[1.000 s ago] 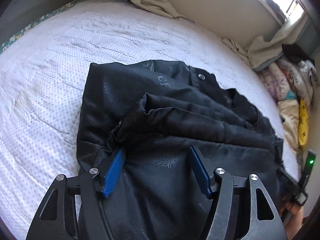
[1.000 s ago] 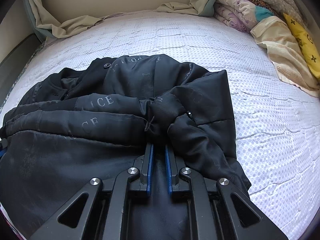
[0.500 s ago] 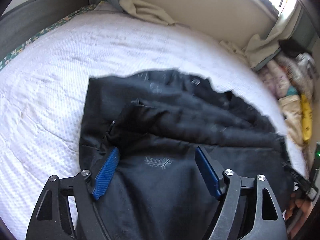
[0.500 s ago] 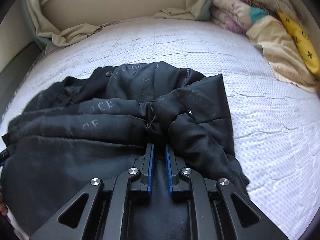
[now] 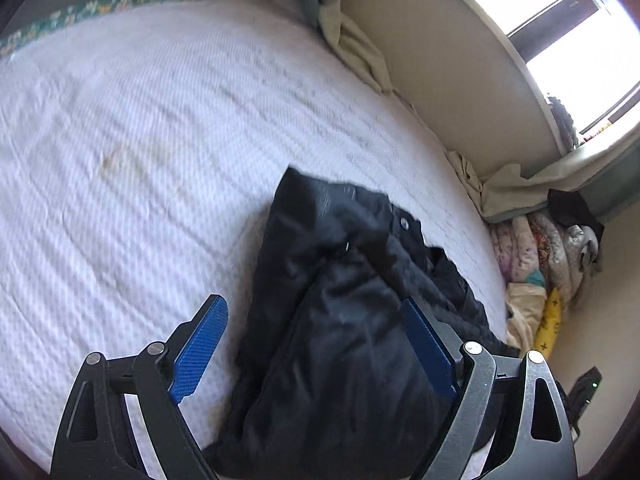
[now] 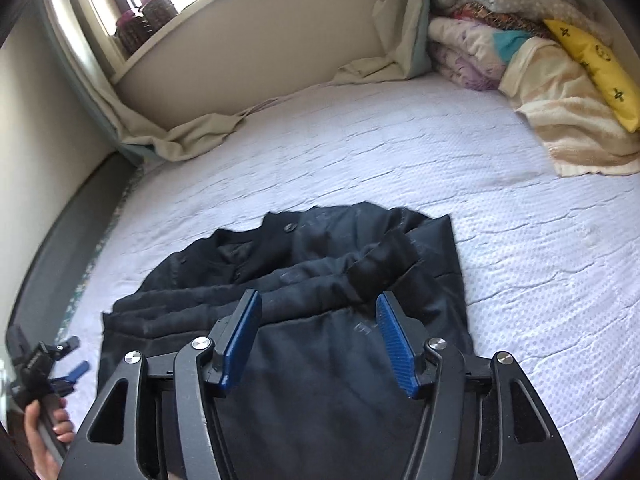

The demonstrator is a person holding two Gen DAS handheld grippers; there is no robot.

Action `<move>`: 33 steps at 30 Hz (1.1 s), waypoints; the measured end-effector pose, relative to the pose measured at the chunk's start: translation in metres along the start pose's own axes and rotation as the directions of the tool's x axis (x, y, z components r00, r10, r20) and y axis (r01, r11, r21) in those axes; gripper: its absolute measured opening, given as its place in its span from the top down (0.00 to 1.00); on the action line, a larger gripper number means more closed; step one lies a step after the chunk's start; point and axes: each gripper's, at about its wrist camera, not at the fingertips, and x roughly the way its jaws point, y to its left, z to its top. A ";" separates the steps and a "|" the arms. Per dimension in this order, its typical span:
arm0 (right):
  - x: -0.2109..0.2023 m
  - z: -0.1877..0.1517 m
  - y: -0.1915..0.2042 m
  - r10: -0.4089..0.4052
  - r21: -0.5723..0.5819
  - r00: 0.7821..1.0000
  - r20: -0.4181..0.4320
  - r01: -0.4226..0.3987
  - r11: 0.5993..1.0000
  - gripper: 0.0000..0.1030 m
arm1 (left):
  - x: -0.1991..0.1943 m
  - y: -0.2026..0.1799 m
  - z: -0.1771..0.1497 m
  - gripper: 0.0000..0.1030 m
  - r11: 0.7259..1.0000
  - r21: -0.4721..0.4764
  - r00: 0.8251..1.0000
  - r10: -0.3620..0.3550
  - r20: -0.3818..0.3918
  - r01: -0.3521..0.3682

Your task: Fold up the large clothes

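left gripper (image 5: 312,344): jaws opening, nothing held | right gripper (image 6: 318,338): jaws opening, nothing held | risk: bulky black padded jacket (image 6: 320,288) at 12 o'clock, its fold may spring open

**Black on white**

The jacket (image 6: 320,288) is black with faint grey lettering, on a white dotted, quilted bedcover (image 6: 400,152). Both grippers carry blue ribbed pads (image 6: 394,340) on black frames. A yellow pillow (image 6: 588,60) bears black crosses beside a cream towel (image 6: 560,112). The bed's edge trim (image 5: 100,12) is green and floral.
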 end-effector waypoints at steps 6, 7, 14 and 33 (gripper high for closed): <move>0.003 -0.006 -0.004 0.008 0.021 1.000 -0.027 -0.007 1.000 0.43 | -0.013 0.025 -0.031 0.11 0.994 -0.066 0.993 -0.095 -0.071 0.090; 0.002 -0.006 -0.007 0.011 0.032 1.000 -0.025 -0.010 0.999 0.42 | -0.015 0.030 -0.036 0.11 0.991 -0.088 0.991 -0.108 -0.074 0.101; -0.009 -0.013 -0.019 0.028 0.066 0.999 -0.020 -0.026 0.997 0.40 | -0.024 0.060 -0.086 0.11 0.940 -0.258 0.967 -0.245 -0.065 0.221; -0.040 -0.022 -0.053 0.025 0.144 1.000 0.013 -0.027 0.989 0.39 | 0.037 0.028 -0.104 0.08 0.886 -0.342 0.947 -0.317 0.043 0.312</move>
